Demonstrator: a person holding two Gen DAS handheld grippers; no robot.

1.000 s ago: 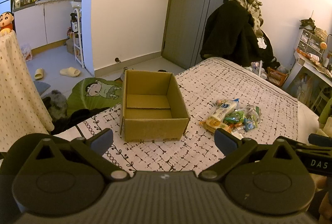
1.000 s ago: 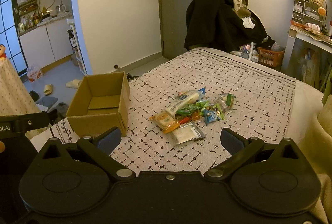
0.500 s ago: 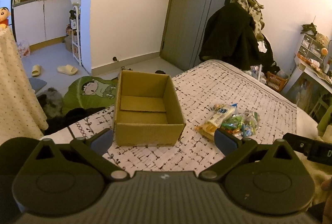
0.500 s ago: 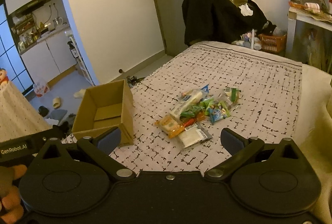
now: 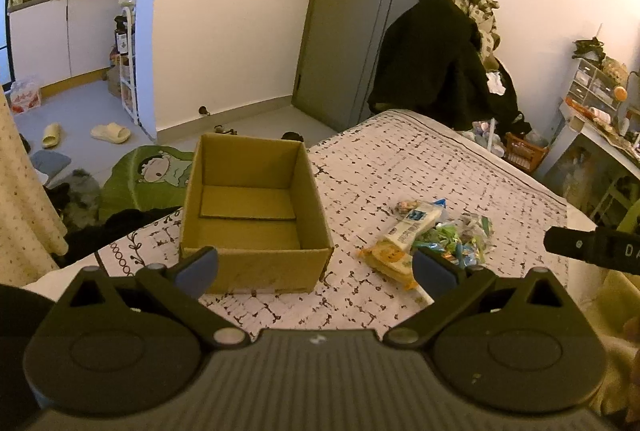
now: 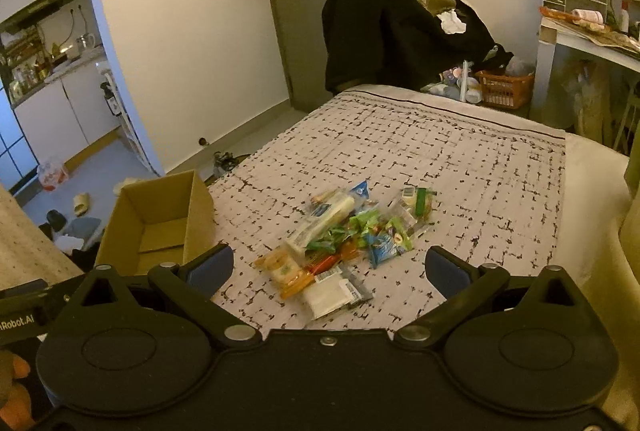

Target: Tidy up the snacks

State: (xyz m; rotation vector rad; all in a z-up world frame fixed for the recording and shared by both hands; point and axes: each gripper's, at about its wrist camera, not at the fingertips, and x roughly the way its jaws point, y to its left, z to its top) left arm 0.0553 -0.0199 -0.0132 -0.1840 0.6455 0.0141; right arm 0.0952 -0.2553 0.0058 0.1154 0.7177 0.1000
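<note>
- The left gripper [image 5: 316,267] hangs above the near edge of the bed [image 5: 440,159] with its blue-tipped fingers [image 5: 197,266] spread wide and nothing between them.
- The right gripper [image 6: 326,267] is also spread wide and empty, low over the snack pile [image 6: 340,235].
- The cardboard box [image 5: 256,215] stands upright and open-topped at the bed's near left corner, with only its own bottom flaps inside.
- The snacks lie in a loose heap on the patterned cover, right of the box and apart from it: a long white packet [image 6: 324,219] with a blue label, an orange packet [image 6: 280,265], a white packet [image 6: 330,295] with a barcode nearest the camera, and small green and blue wrappers [image 6: 380,235].
- Print on the wrappers is too small to read.
- The left wrist view shows the other gripper's body at the right edge with the letters "DA" [image 5: 630,251]; the right wrist view shows "Robot.AI" [image 6: 18,321] at the left edge.
</note>
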